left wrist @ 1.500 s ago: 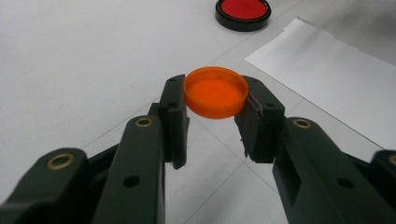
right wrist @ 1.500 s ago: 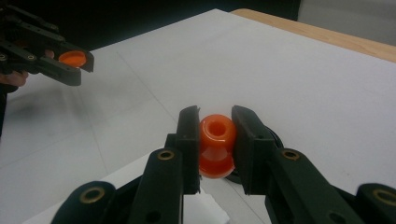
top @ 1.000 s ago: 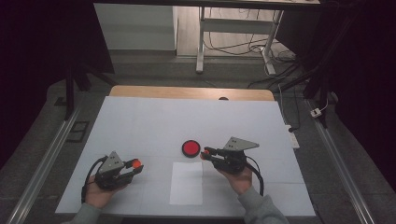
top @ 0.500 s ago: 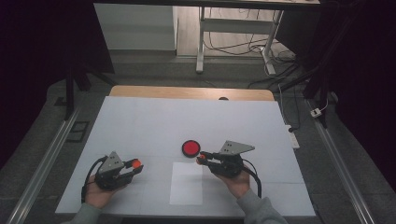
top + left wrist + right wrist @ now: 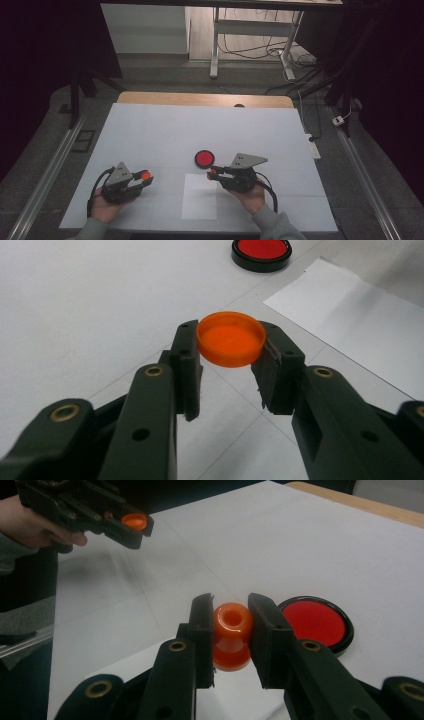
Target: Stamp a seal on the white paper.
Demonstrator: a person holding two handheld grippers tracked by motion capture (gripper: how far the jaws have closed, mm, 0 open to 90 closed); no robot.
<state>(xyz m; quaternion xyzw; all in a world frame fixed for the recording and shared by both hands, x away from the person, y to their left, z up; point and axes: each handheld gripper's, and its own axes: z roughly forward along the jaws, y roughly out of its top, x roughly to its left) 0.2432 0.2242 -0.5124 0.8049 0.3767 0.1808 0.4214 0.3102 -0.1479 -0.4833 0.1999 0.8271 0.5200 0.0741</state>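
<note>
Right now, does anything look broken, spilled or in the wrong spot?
Nothing stands out. The left gripper holds an orange cap, the right gripper an orange stamp. The red ink pad lies flat beside the white paper, nothing spilled.

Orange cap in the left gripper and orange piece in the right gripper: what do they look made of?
Orange cap: likely thin moulded plastic, smooth, slightly translucent, with an even rim. Orange stamp-like piece: probably glossy plastic, judging by soft highlights on its rounded, waisted body; rubber can't be ruled out.
</note>
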